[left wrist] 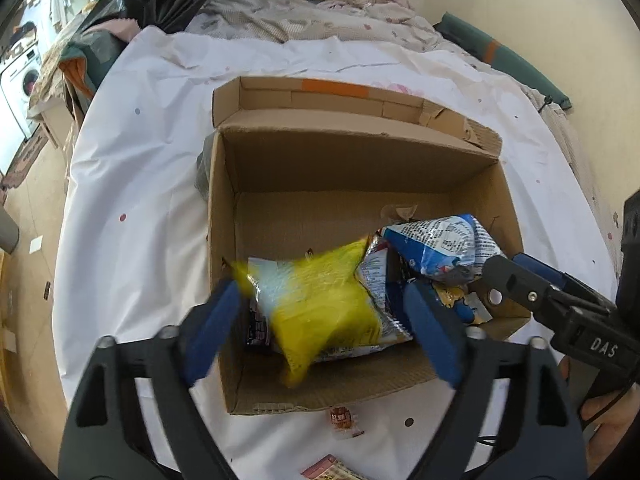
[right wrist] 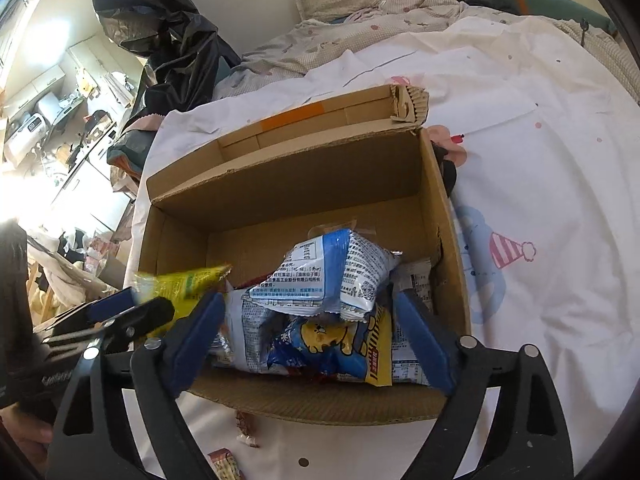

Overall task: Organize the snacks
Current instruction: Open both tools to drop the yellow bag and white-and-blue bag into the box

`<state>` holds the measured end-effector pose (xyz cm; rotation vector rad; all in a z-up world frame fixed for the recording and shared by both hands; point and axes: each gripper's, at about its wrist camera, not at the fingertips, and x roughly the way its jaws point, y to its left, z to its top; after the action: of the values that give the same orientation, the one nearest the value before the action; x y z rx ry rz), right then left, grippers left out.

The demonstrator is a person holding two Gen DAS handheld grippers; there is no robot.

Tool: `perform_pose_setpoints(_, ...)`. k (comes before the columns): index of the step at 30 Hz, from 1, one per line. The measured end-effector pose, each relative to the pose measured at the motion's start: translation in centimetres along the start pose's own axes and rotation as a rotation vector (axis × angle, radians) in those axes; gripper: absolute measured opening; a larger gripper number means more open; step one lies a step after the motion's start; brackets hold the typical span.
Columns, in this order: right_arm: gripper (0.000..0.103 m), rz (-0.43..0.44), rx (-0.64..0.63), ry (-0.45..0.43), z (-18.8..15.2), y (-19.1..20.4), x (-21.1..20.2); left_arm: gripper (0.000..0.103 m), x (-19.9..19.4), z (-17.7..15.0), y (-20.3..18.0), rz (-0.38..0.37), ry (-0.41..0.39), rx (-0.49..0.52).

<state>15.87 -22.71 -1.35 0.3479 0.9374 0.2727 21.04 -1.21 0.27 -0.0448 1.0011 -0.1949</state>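
While both my grippers hung over cardboard box (left wrist: pixel 224 200), left gripper (left wrist: pixel 320 320) stood wide, yellow bag (left wrist: pixel 320 300) loose, dropping in. Right gripper (right wrist: pixel 308 340) wide too, blue-white bag (right wrist: pixel 332 276) lying free on pile. Drop step. Next: fetch small packets (left wrist: pixel 344 420) lying before box.

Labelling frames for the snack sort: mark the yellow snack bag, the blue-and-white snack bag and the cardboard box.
yellow snack bag (left wrist: pixel 320 300), left wrist view, bag's middle.
blue-and-white snack bag (right wrist: pixel 328 276), right wrist view, printed back panel.
cardboard box (left wrist: pixel 224 200), left wrist view, left wall.
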Motion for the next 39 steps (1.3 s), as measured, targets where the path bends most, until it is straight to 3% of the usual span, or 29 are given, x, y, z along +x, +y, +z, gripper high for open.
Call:
perform_pose_setpoints(9, 0.09, 0.002, 0.023, -0.005, 0.1, -0.4, -0.4, 0.089, -0.6, -0.5, -1.0, -0.003, -0.013, 0.048)
perform_pose_setpoints(20, 0.09, 0.01, 0.052, -0.002, -1.1, -0.4, -2.0, 0.089, -2.4, -1.4, 0.3, 0.014, -0.021, 0.009)
perform_pose_setpoints(28, 0.09, 0.065, -0.005, 0.021, -3.4, 1.2, -4.1, 0.089, -3.7, -3.2, 1.7, 0.022, -0.007, -0.061)
perform_pose_setpoints(35, 0.09, 0.106, -0.06, 0.148, -8.3, 3.7, -3.0, 0.089, -4.5, -4.6, 3.0, 0.062, 0.009, -0.102)
perform_pose_setpoints(39, 0.09, 0.109, -0.182, 0.317, -11.8, 6.7, 0.3, 0.089, -5.3, -4.8, 4.5, 0.078, -0.001, -0.153)
